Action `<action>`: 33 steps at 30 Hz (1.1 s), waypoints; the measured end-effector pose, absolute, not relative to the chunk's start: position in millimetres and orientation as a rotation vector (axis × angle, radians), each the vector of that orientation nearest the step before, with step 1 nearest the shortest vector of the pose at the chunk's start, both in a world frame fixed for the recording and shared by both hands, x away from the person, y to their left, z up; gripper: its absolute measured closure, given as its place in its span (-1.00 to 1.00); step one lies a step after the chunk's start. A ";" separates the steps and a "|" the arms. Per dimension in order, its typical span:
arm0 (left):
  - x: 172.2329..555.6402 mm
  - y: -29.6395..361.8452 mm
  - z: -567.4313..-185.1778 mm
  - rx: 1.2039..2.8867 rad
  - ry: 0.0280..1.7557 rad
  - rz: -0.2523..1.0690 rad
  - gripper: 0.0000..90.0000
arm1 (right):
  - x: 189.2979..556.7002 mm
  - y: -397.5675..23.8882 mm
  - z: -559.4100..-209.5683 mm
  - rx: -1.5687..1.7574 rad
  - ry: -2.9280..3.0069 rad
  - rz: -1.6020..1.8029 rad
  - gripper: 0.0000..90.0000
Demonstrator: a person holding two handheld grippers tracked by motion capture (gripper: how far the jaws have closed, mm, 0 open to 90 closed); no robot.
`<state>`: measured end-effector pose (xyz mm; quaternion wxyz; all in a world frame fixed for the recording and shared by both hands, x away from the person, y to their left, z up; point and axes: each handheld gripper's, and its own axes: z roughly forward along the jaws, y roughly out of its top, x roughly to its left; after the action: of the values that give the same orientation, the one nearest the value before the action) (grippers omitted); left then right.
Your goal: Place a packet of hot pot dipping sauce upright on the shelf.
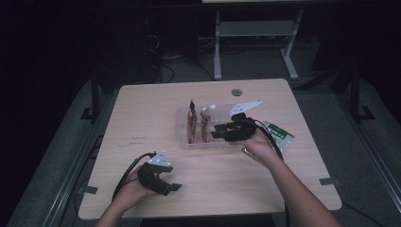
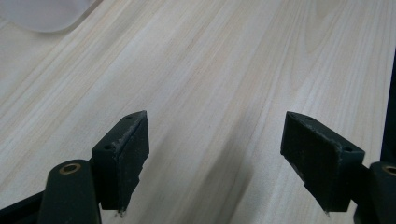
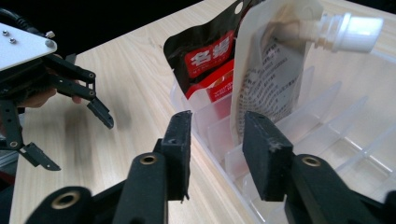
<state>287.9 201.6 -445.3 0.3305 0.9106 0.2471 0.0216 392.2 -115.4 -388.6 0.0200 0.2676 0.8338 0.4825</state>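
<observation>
A clear divided bin [image 1: 182,135] sits mid-table. Two pouches stand upright in its left slots: a black and red pouch [image 1: 191,120] and a white spouted pouch [image 1: 205,117]. My right gripper [image 1: 215,132] hovers at the bin, pointing left. In the right gripper view its jaws [image 3: 215,154] are open with a narrow gap and hold nothing. They straddle the bin's near wall [image 3: 210,140], just short of the white pouch [image 3: 271,70]; the black and red pouch [image 3: 205,60] stands behind. My left gripper [image 1: 171,189] rests open near the front left edge, its jaws [image 2: 215,158] wide over bare wood.
A green and white packet [image 1: 281,135] lies flat on the table right of the bin, partly under the right hand. The bin's right slots [image 3: 345,121] hold nothing. My left gripper [image 3: 74,140] also appears far left in the right gripper view. A bin corner [image 2: 42,14] shows top left.
</observation>
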 end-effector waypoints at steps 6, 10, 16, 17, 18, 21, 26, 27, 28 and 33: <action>287.7 201.9 -444.9 2.381 0.642 0.059 -0.48 | 383.8 -117.5 -389.3 0.801 2.595 1.464 0.15; 286.6 201.7 -444.2 2.378 0.646 0.060 -0.48 | 375.4 -120.2 -389.2 0.797 2.607 1.445 0.11; 286.5 201.5 -443.6 2.377 0.643 0.063 -0.48 | 362.1 -125.9 -389.6 0.783 2.623 1.413 0.07; 286.1 201.1 -443.7 2.370 0.648 0.063 -0.48 | 357.8 -128.7 -389.2 0.791 2.612 1.405 0.07; 286.0 201.1 -443.6 2.369 0.648 0.063 -0.48 | 357.8 -128.7 -389.2 0.791 2.612 1.405 0.07; 287.0 201.8 -444.1 2.373 0.640 0.065 -0.48 | 350.2 -134.3 -390.6 0.795 2.625 1.396 0.08; 286.7 201.5 -444.6 2.368 0.646 0.062 -0.48 | 336.9 -150.4 -394.7 0.820 2.625 1.331 0.17; 286.4 201.4 -444.6 2.366 0.647 0.061 -0.48 | 334.6 -154.4 -394.3 0.827 2.618 1.330 0.22; 286.4 201.5 -444.5 2.367 0.646 0.062 -0.48 | 332.4 -158.4 -394.0 0.836 2.615 1.324 0.27; 286.7 200.8 -444.2 2.362 0.652 0.062 -0.48 | 326.1 -183.1 -396.9 0.888 2.575 1.234 0.53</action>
<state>286.7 200.8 -444.2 0.3384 0.9068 0.2503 0.0238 326.1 -183.1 -396.9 0.0755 0.2961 0.8586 0.4116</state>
